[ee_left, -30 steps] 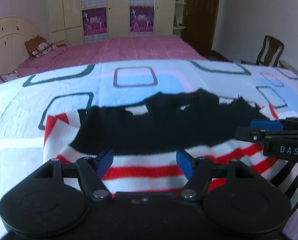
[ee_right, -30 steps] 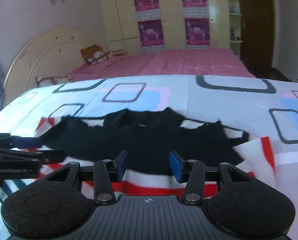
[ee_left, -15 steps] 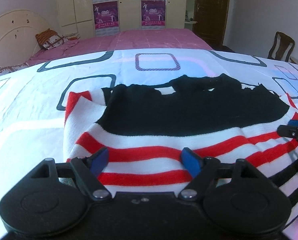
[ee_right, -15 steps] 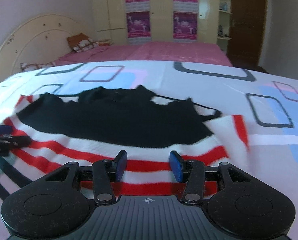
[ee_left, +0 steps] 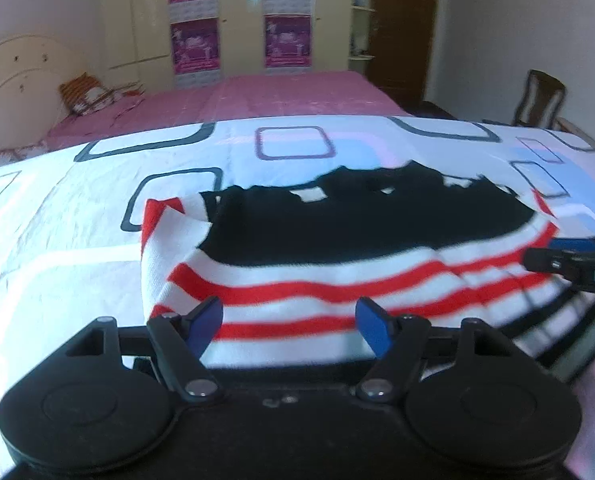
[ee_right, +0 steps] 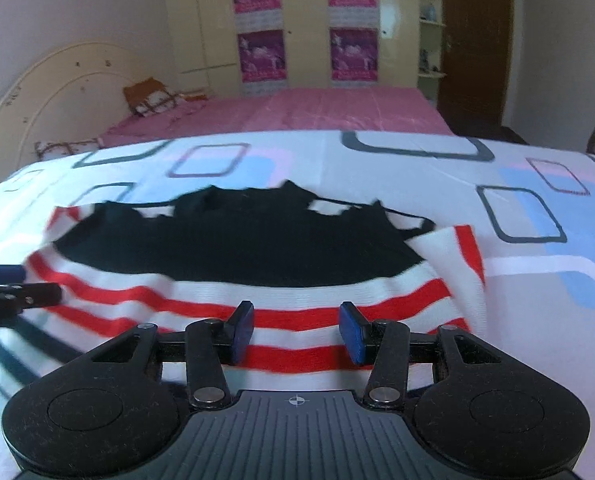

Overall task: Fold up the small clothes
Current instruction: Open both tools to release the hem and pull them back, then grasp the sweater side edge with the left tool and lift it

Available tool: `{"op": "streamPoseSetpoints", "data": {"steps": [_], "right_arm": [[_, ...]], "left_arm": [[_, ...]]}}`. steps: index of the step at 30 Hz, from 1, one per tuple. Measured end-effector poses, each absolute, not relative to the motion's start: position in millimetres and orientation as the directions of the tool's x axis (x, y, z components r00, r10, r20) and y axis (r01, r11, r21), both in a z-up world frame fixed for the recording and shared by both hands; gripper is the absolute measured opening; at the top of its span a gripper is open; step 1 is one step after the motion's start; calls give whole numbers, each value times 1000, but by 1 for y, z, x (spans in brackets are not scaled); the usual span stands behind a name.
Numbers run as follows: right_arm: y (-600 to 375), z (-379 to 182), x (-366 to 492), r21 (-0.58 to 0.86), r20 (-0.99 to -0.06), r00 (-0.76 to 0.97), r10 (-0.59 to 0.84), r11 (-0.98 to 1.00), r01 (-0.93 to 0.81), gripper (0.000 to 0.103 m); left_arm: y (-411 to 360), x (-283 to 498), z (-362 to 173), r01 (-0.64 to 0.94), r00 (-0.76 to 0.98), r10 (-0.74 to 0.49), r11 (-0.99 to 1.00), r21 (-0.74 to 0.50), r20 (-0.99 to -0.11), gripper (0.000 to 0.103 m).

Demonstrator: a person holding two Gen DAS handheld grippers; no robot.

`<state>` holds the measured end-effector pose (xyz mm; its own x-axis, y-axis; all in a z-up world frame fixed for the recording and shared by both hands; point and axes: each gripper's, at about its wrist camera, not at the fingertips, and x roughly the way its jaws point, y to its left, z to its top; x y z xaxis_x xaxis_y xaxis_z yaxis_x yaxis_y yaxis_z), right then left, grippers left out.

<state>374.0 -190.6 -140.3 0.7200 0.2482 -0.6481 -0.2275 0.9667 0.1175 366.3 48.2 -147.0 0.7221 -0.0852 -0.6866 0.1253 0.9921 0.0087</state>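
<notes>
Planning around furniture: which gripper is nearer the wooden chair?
Right. The right gripper sits at the sweater's chair-side end; the chair stands beyond. The left gripper, jaws closing over the hem without pinching it, is at the far end.

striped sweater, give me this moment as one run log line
item: striped sweater flat on patterned sheet | left gripper: closing, nothing pinched | right gripper: open over hem | fold: not begun

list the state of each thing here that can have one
sweater: lying on the bedsheet, partly folded, striped end nearest
left tool: closing, nothing pressed between its pads, over the striped hem
right tool: open, over the striped hem
bedsheet: spread out, slightly wrinkled
door: shut
</notes>
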Motion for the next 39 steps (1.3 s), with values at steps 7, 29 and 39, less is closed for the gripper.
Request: {"op": "streamPoseSetpoints", "data": {"steps": [7,29,39], "right_arm": [[-170,-151,349,68,-678,698,228,966,-249,47],[-202,-160,321,55,-705,703,90,996,-72,47],[-166,-143,323,103,-676,712,191,981,-165,47]], "left_arm": [[69,342,-165,110,701,-55,993,31,-711,73],[86,331,-157,76,643,-101,995,-68,-759,76],[86,316,-149,9,589,-149,984,-179,-794,85]]}}
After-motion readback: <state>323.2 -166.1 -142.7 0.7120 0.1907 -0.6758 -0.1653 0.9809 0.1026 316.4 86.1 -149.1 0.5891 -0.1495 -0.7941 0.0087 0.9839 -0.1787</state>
